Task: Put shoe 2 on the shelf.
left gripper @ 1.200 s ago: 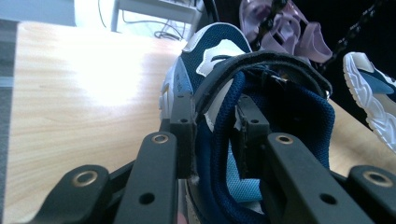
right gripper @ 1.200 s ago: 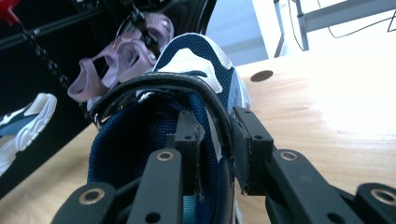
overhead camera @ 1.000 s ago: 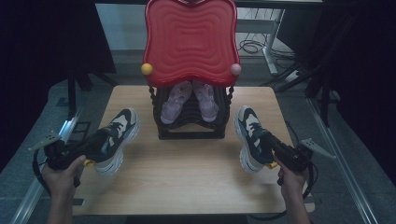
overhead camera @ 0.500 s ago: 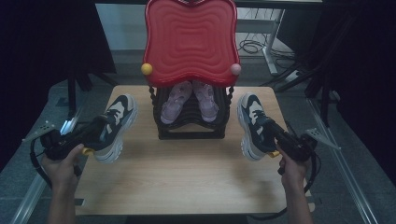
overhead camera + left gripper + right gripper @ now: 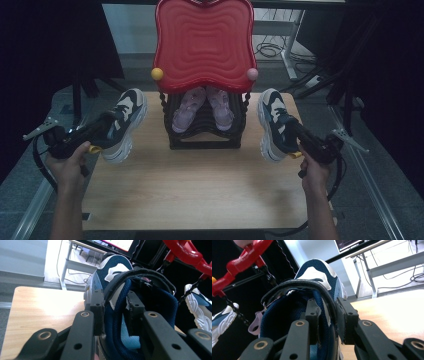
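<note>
Two blue, black and white sneakers are in the air, one on each side of a black shoe rack (image 5: pixel 205 137). The left sneaker (image 5: pixel 126 117) (image 5: pixel 112 270) hangs left of the rack, and my left gripper (image 5: pixel 107 129) (image 5: pixel 116 307) is shut on its collar wall, one jaw inside the shoe and one outside. To the right of the rack, my right gripper (image 5: pixel 291 136) (image 5: pixel 329 314) is shut the same way on the collar of the right sneaker (image 5: pixel 272 122) (image 5: pixel 317 272). Both toes point away from the person.
The rack carries a red wavy top (image 5: pixel 204 45) with a yellow knob (image 5: pixel 157 74) and a pink knob (image 5: pixel 252 74). A pair of pink shoes (image 5: pixel 189 107) lies on its shelf. The wooden table (image 5: pixel 200 192) has bare room in front; cables and desk legs lie beyond.
Both hands have raised their sneakers off the table and carried them a little farther from the person, alongside the rack. The grips look unchanged.
</note>
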{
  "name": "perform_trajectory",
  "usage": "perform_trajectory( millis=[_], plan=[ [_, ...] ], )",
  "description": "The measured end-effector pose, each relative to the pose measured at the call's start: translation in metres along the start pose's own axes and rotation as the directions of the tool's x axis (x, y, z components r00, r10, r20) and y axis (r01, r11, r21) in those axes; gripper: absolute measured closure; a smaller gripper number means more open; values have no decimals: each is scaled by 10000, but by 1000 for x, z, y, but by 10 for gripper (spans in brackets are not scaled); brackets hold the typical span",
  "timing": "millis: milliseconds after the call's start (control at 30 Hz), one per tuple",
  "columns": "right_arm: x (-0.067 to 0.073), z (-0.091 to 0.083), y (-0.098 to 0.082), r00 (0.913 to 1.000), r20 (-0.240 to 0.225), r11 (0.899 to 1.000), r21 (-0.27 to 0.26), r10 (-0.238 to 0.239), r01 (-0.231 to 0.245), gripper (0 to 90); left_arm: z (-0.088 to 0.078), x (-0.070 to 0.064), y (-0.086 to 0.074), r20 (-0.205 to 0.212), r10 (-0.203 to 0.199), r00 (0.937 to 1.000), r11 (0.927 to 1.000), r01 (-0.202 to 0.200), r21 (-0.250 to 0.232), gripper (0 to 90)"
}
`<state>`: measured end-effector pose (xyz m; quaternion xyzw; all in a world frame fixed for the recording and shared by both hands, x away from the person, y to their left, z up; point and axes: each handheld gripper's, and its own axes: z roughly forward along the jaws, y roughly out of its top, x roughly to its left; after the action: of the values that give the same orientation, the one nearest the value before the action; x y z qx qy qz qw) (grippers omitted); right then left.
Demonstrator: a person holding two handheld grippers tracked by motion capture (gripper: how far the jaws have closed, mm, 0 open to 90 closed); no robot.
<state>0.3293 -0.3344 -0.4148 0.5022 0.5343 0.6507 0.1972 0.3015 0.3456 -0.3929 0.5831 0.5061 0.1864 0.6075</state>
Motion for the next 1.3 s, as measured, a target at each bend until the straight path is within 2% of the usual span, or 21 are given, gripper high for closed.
perform_trajectory(
  millis=[300, 667, 900, 1133, 1300],
  plan=[
    [13, 8, 18, 9998, -96, 9996, -227, -160, 157, 729, 2, -3, 13, -7, -36, 10000, 9997, 36, -230, 722],
    [22, 15, 43, 9997, -137, 9987, -457, -220, 213, 729, 7, -15, 43, 48, 247, 9997, 9983, -245, -524, 722],
    [35, 22, 59, 9983, -301, 9970, -611, -498, 479, 729, 12, -19, 56, 235, 157, 9996, 9976, -140, -677, 722],
    [41, 27, 68, 9978, -363, 9964, -664, -555, 531, 729, 18, -22, 67, 292, 59, 9996, 9971, -37, -755, 722],
    [44, 28, 74, 9979, -306, 9961, -699, -563, 541, 728, 22, -22, 76, 166, 7, 9999, 9960, 8, -894, 722]
  ],
)
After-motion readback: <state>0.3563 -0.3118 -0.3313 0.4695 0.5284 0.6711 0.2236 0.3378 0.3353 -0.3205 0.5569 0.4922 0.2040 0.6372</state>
